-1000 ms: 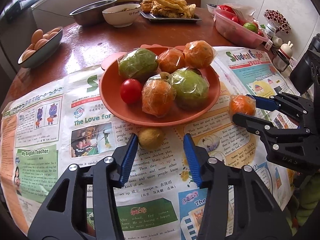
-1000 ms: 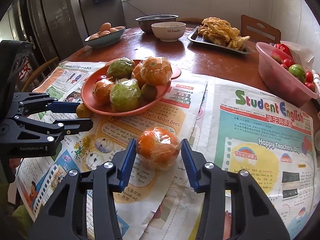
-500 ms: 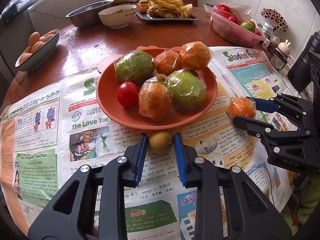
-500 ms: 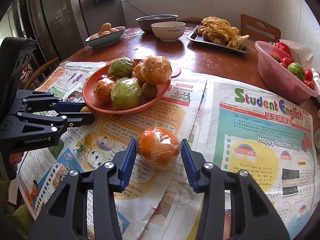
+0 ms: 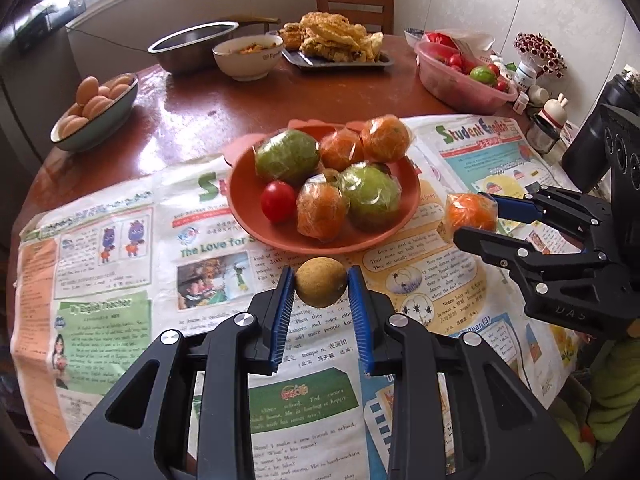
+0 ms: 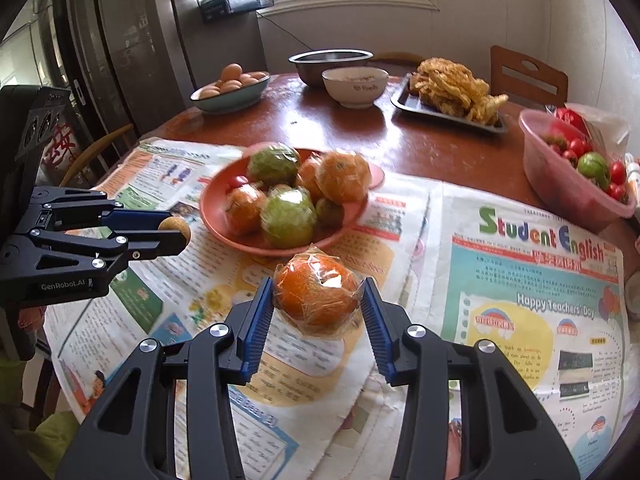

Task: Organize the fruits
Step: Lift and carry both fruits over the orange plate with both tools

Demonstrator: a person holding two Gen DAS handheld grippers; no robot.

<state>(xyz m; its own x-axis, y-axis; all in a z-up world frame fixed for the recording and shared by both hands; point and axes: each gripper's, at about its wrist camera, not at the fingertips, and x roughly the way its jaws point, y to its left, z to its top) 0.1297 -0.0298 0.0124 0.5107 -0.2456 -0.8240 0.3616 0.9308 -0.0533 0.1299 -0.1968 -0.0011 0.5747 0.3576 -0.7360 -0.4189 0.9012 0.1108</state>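
Left tongs (image 5: 321, 285) clenched on a small brown fruit (image 5: 321, 282), held above the newspaper (image 5: 120, 280) just in front of the plate (image 5: 248, 216). Right tongs (image 6: 318, 297) grasping a film-wrapped orange (image 6: 316, 294), also off the paper, near the plate's front rim. The plate sits on the newspaper on the desk (image 5: 240, 108) and is already crowded: two green wrapped fruits, three wrapped oranges, a tomato (image 5: 278, 201), plus a small brown fruit tucked among them.

Risks:
- The brown fruit is round, small and gripped only at the pad tips; a tilt or jolt could squirt it out and it would roll off across the paper.
- The orange's film is slick and loose, so it may slide in the pads, or the wrap alone may stay pinched on release.
- The pile has little free room. Dropping either fruit on top could knock a stacked orange over the rim.
- Both tongs head for the same plate from close sides and could collide over it.
- Newspaper sheets overlap loosely; a nudge of the plate could shift it.
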